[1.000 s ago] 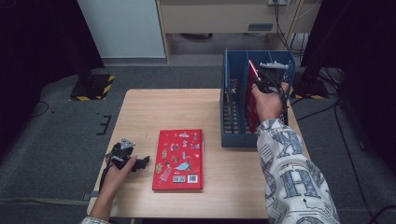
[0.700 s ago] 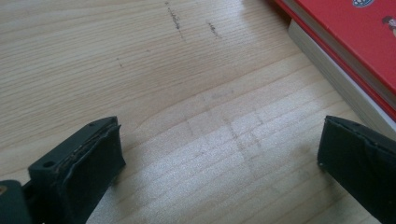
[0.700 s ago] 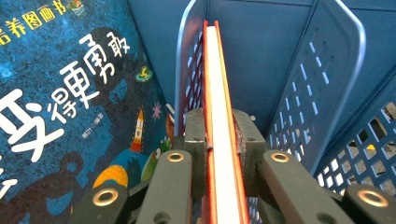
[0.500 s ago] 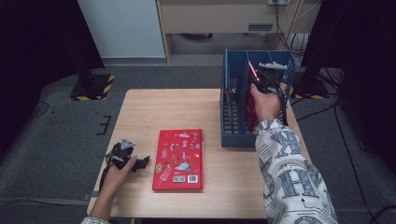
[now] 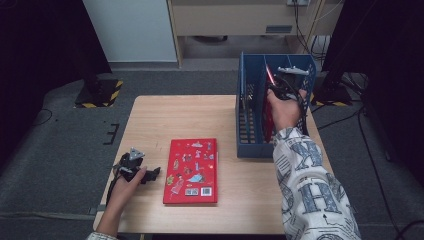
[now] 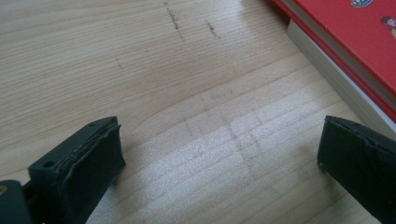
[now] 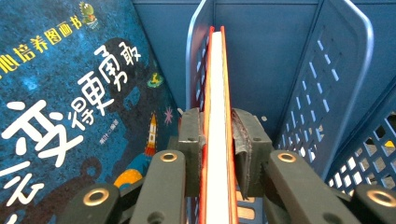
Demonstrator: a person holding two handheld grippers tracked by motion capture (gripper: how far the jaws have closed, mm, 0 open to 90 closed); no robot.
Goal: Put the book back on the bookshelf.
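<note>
A red picture book (image 5: 191, 170) lies flat on the wooden table (image 5: 165, 117). My left gripper (image 5: 150, 173) rests on the table just left of it, open, with bare wood between the jaws (image 6: 219, 140); the book's edge (image 6: 341, 46) lies at the upper right. A second red book (image 7: 217, 93) stands upright in the blue bin (image 5: 245, 145), next to a divider. My right gripper (image 7: 218, 135) holds it from above; both pads lie against its covers. Its jaws have just been opening a little, with the book between them. In the high view my right gripper (image 5: 275, 91) sits over the bin.
A dark blue picture book (image 7: 70, 116) leans in the bin's neighbouring compartment, left of the divider (image 7: 194, 60). The bin's perforated wall (image 7: 322, 93) is close on the right. The bin stands at the table's far right; dark stands and cables surround the table.
</note>
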